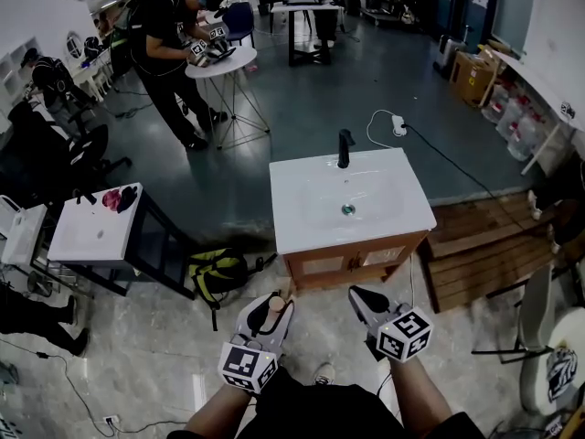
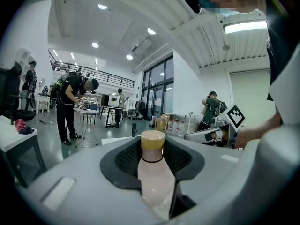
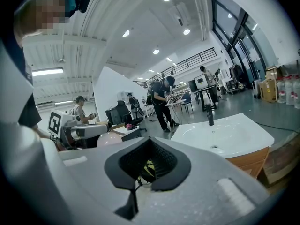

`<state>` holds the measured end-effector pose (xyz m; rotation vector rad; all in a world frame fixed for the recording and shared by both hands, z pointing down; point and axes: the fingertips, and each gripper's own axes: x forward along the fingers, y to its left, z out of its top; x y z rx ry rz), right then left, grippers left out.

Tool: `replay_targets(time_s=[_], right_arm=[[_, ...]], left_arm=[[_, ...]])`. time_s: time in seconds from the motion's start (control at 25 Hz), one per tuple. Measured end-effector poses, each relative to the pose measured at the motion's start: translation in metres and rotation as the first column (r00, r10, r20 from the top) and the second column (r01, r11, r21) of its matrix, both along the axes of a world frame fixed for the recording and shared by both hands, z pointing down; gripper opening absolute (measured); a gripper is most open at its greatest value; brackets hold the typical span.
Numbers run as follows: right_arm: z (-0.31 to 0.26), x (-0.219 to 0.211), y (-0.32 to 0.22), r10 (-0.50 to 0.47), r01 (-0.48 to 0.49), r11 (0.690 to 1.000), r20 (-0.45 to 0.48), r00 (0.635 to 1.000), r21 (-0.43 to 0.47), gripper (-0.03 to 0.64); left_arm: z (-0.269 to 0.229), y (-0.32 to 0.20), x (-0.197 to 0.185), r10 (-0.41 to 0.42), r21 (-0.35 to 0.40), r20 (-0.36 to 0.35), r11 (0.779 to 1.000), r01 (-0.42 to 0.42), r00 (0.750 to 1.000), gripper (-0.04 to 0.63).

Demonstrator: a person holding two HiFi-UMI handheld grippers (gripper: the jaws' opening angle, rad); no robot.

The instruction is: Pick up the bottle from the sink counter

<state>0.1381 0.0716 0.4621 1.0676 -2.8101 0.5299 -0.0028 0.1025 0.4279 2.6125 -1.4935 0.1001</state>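
Since the bottle (image 2: pixel 153 175) already sits between the jaws of the left hand-held gripper (image 2: pixel 153 156), off the white sink surface (image 1: pixel 297 222) and short of it over the floor, we judge the pick-up as good as done; the step in hand is carrying it steadily. To do that well we would leave the clamp as it is, with the black pads pressed on either side of the neck just under the cap. We would also hold the hand-held gripper near level, so that the body, which runs back along the jaws toward the camera, does not slide out. The grip lies high on the bottle, so slow moves without jerks suit it best. The right hand-held gripper (image 3: pixel 147 168) is clenched on nothing, and only a yellow-and-black backpack (image 1: pixel 218 271) on the floor shows through the hollow between its pads. It hangs just beside the left one and could steady the body if needed

As for containers, the bottle is pale pink with a tan cap (image 2: pixel 153 139) in place, and its wall is opaque, so we cannot tell how full it is. The basin (image 1: pixel 352 199) holds nothing but its drain, below a black tap (image 1: pixel 344 148)
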Motion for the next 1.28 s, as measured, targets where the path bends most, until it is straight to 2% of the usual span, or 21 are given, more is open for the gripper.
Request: replay_targets(time_s=[1.28], right_arm=[[0.0076, -0.0017, -0.0066, -0.010, 0.010, 1.000, 0.005, 1.000, -0.014, 0.000]], left_arm=[[0.0058, -0.0066, -0.0068, -0.025, -0.011, 0.000, 1.000, 0.025, 1.000, 0.143]])
